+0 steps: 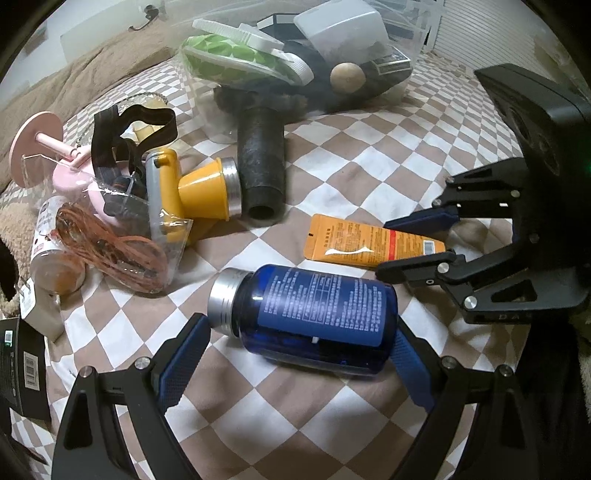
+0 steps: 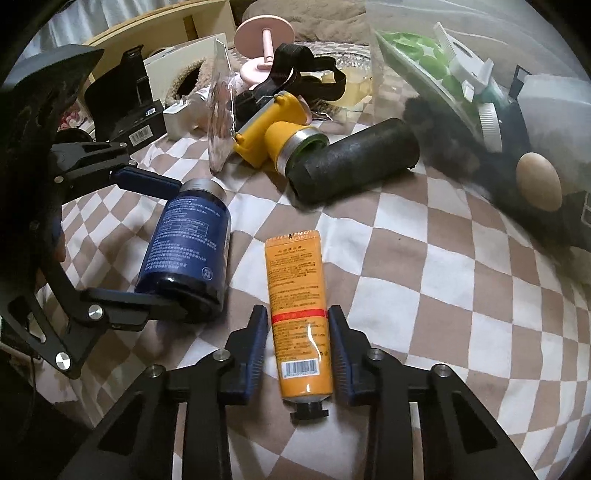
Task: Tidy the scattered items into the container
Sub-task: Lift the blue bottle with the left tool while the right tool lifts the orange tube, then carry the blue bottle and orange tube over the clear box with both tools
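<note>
Container: one clear plastic bin (image 1: 402,79) at the far edge of the checked bedspread (image 1: 351,155), its walls see-through.
In the bin: a pouch with green dots (image 1: 221,61), a white ridged clip (image 1: 255,38), a white box (image 1: 343,26), a round wooden ball (image 1: 347,77), and dark things I cannot make out.
Blue bottle (image 1: 317,310): one, glossy dark blue with a ribbed silver cap, on its side on the bedspread, outside the bin.
Left claw (image 1: 301,365): its two blue ribbed pads stand at either end of the bottle, cap and base; whether they press on it I cannot tell.
Orange tube (image 2: 299,317): one, soft and flat-ended with a black cap, flat on the bedspread beside the bottle.
Right claw (image 2: 298,354): narrowly open, a pad either side of the tube's lower half, with a thin gap showing on each side.
Black cylinder (image 1: 260,166): one, matt and rough, hollow at the end, lying near the bin.
Yellow headlamp (image 1: 199,188): one, hard plastic with a silver rim and black elastic strap.
Clear bag (image 1: 122,251): one, crinkled, with a coil of brown cord in it.
Pink spool (image 1: 35,144): one, with a round flat end.
</note>
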The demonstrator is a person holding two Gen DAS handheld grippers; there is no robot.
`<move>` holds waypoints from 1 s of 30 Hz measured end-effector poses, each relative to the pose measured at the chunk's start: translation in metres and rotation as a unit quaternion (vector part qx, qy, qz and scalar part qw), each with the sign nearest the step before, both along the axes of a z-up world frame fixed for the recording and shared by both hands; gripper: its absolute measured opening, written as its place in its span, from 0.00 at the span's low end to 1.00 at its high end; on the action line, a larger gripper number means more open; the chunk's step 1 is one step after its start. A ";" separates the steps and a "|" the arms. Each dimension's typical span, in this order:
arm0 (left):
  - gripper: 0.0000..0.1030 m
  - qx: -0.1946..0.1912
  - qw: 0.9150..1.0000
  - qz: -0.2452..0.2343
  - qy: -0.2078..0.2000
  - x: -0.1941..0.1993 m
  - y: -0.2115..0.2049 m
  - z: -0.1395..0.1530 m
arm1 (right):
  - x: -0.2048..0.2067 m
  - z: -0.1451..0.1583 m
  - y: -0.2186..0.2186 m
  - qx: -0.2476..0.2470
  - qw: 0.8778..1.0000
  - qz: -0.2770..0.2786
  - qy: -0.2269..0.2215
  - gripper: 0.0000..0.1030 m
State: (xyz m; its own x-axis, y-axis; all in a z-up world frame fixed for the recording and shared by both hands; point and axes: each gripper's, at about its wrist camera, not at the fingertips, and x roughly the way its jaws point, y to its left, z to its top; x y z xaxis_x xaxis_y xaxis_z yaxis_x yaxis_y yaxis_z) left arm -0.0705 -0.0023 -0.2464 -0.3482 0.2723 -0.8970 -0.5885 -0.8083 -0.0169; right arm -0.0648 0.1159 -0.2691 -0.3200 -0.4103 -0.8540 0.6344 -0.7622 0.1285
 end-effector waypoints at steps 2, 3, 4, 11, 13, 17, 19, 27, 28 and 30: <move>0.91 -0.002 1.000 0.009 0.002 -0.001 0.001 0.002 | 0.000 0.001 0.004 -0.012 1.000 -0.008 -0.002 0.30; 0.91 -0.002 1.000 0.014 0.001 -0.002 0.002 0.003 | 0.001 0.002 0.006 -0.018 1.000 -0.013 -0.003 0.30; 0.91 -0.001 1.000 0.019 -0.001 -0.002 0.003 0.004 | 0.001 0.003 0.008 -0.023 1.000 -0.015 -0.006 0.30; 0.91 0.006 0.998 0.060 -0.023 -0.009 0.005 0.004 | 0.000 0.011 0.027 -0.079 0.995 -0.043 -0.033 0.30; 0.91 0.008 0.997 0.068 -0.030 -0.009 0.006 0.003 | -0.002 0.013 0.034 -0.101 0.992 -0.055 -0.044 0.30; 0.91 0.009 0.996 0.079 -0.031 -0.010 0.008 0.008 | -0.007 0.017 0.051 -0.121 0.988 -0.078 -0.054 0.30; 0.91 0.011 0.996 0.084 -0.030 -0.011 0.010 0.012 | -0.012 0.020 0.061 -0.134 0.985 -0.091 -0.059 0.30; 0.91 0.009 0.995 0.096 -0.007 -0.021 0.025 0.043 | -0.018 0.045 0.100 -0.184 0.974 -0.122 -0.052 0.30; 0.91 0.013 0.995 0.098 -0.004 -0.022 0.027 0.048 | -0.018 0.050 0.104 -0.190 0.973 -0.123 -0.050 0.30; 0.91 0.021 0.995 0.101 0.003 -0.025 0.033 0.058 | -0.019 0.061 0.114 -0.202 0.970 -0.126 -0.043 0.30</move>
State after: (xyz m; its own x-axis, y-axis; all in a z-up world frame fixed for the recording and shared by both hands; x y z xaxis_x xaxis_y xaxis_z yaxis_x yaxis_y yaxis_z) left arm -0.0957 0.0310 -0.1887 -0.4051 0.2342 -0.8838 -0.4144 -0.9087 -0.0509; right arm -0.0833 0.2303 -0.2085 -0.3881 -0.6350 -0.6679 0.4082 -0.7682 0.4932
